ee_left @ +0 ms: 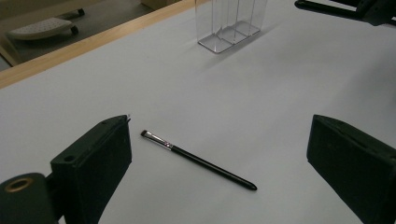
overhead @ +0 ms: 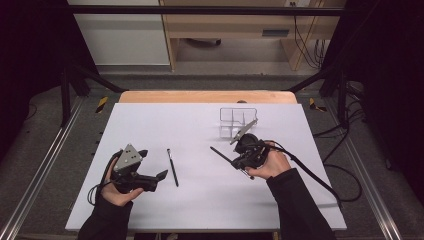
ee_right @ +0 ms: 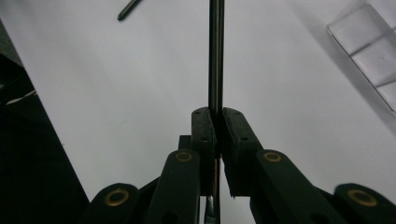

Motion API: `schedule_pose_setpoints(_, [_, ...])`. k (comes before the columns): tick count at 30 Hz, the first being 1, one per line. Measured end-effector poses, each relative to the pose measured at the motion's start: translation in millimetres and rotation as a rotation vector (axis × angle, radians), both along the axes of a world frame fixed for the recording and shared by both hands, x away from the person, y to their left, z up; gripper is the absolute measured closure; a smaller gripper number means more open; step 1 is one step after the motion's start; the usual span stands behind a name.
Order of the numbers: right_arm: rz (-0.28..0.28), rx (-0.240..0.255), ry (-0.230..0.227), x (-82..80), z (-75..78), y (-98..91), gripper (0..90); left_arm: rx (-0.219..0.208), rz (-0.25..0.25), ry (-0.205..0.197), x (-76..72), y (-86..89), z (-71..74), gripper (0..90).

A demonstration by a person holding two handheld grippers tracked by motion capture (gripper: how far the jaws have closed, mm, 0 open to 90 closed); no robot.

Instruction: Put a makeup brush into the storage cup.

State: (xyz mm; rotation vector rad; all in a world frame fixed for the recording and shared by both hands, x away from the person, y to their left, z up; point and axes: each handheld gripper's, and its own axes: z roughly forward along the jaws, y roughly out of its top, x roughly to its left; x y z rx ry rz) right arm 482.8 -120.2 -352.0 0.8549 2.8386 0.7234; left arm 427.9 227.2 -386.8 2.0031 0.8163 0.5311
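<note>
I am clamping the right hand-held gripper [ee_right: 218, 122] on a brush [ee_right: 215, 56] near the organizer [overhead: 238, 121] at 12 o'clock; the thin handle may be slipping. Left hand-held gripper [overhead: 150, 176] is gaping.

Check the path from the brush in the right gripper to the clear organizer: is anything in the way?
Nothing visible blocks it. The right gripper is shut on a thin black brush, and bare white table lies between it and the clear organizer. The second brush lies off toward the open left gripper.
</note>
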Motion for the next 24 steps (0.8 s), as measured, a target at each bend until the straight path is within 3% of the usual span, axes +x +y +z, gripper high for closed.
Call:
schedule_pose_setpoints(12, [0.093,-0.007,0.01,0.5,6.9,21.8,84.4,0.111,-0.088,-0.038,-1.1,-15.3,10.3,5.8])
schedule_pose_setpoints(24, [0.146,-0.038,0.042,-1.4,5.6,36.3,84.3,0.22,-0.153,-0.078,-3.9,-30.1,18.3,6.5])
